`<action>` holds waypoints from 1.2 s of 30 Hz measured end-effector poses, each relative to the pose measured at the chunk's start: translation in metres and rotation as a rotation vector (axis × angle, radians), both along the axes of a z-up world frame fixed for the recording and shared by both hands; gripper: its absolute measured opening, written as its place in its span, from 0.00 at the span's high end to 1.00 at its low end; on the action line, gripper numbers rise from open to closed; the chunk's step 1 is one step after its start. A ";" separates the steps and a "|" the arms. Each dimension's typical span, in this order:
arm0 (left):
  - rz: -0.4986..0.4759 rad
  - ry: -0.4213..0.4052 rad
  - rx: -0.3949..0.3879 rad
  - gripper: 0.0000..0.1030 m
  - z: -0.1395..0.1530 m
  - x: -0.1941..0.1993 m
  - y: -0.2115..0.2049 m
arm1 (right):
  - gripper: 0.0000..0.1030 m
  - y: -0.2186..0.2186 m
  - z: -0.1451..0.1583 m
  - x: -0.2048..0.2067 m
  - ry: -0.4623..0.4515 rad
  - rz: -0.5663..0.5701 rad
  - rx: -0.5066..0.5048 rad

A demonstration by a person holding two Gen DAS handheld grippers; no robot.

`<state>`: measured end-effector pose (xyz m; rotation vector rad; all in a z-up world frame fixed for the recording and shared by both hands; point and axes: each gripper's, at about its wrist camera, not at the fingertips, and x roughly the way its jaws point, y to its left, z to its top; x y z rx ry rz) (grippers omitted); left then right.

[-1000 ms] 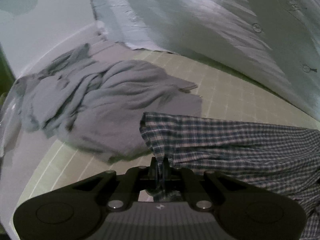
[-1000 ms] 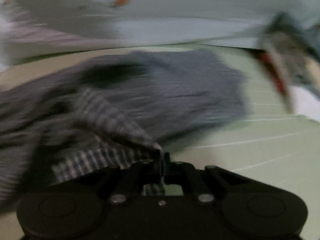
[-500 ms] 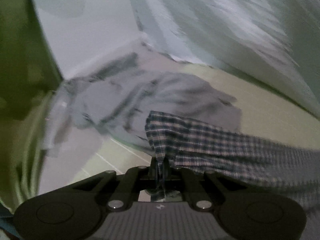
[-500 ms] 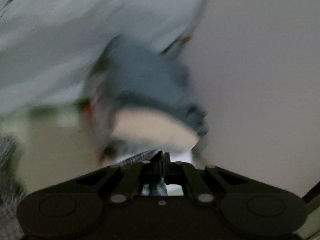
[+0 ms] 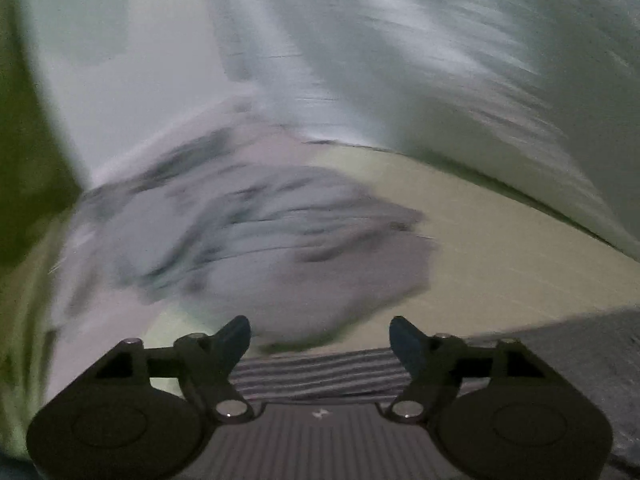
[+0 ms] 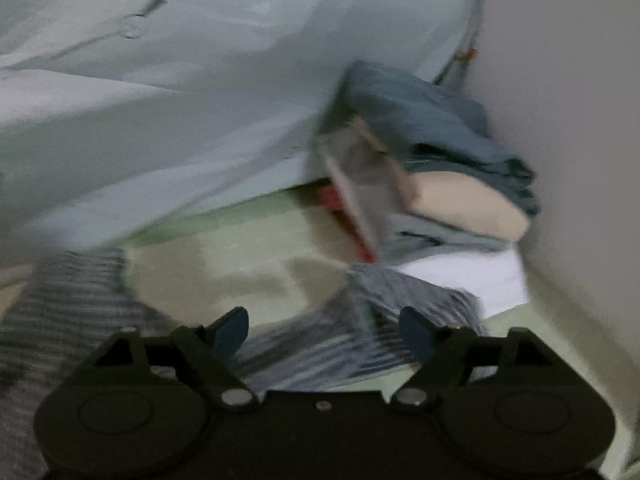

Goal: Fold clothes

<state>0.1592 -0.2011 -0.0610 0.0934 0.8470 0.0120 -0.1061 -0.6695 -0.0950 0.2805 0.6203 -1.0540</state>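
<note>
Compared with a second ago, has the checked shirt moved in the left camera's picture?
Yes. The checked shirt has dropped from the left gripper, whose jaws just opened, and now lies low in the picture, below the grey clothes pile.

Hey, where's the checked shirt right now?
In the right wrist view the checked shirt lies on the green mat, below the open right gripper, in front of the stack of folded clothes.

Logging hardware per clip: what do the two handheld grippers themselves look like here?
Both look alike: the left gripper and right gripper have matte black bodies with two rounded lobes, angular black linkage arms joined by silver screws, and short dark blue fingers. The left one shows a ribbed grey panel with a small white mark. No cables, hands or sleeves are visible.
</note>
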 end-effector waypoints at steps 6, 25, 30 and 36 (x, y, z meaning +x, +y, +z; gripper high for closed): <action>-0.337 0.107 0.000 0.19 -0.035 0.027 -0.102 | 0.11 0.020 -0.014 0.057 -0.046 0.204 0.136; -0.556 0.181 0.020 1.00 -0.088 0.052 -0.199 | 0.91 -0.019 -0.080 0.125 0.130 0.331 0.373; -0.449 0.148 0.055 1.00 -0.084 0.088 -0.178 | 0.94 -0.024 -0.069 0.144 0.124 0.356 0.274; -0.497 0.182 -0.034 0.65 -0.082 0.098 -0.173 | 0.93 -0.036 -0.057 0.178 0.097 0.348 0.240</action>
